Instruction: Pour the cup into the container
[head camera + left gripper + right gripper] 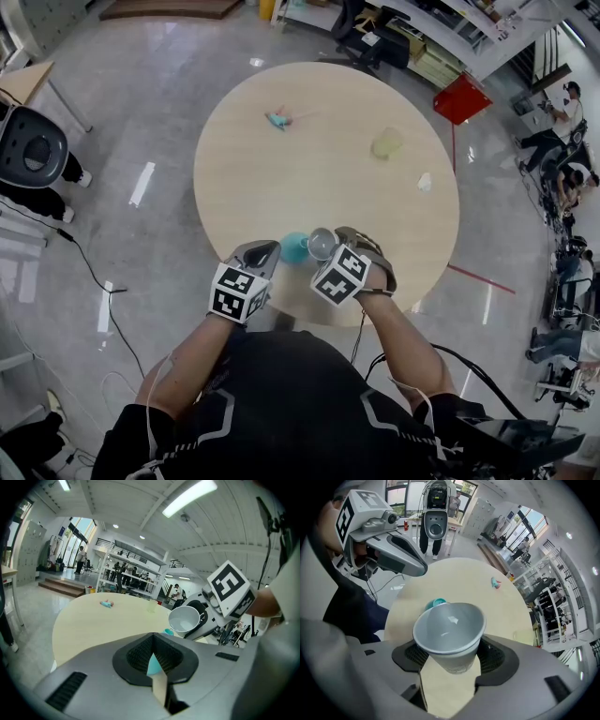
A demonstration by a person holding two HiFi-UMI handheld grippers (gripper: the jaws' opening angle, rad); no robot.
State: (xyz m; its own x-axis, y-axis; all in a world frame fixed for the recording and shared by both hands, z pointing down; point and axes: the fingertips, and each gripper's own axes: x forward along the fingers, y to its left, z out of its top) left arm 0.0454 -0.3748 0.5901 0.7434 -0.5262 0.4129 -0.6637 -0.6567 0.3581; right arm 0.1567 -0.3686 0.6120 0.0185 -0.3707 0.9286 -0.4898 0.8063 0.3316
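My right gripper (328, 248) (449, 660) is shut on a pale grey paper cup (322, 243) (184, 618) (449, 629), its jaws on either side of the cup's wall. The cup is tipped, with its mouth over the near edge of the round table (281, 178). A small teal container (294, 247) (168, 632) (435, 603) stands on the table just under and left of the cup. My left gripper (270, 251) (154, 660) (423, 568) hovers left of the container with its jaws together; a sliver of teal shows through the slit. In the right gripper view its tip stands apart from the container.
Farther back on the table lie a small teal-and-pink toy (278, 119) (495, 583), a yellowish translucent cup (386, 143) (151, 605) and a small white object (425, 182). A red thing (461, 97) stands on the floor beyond; cables trail at the left.
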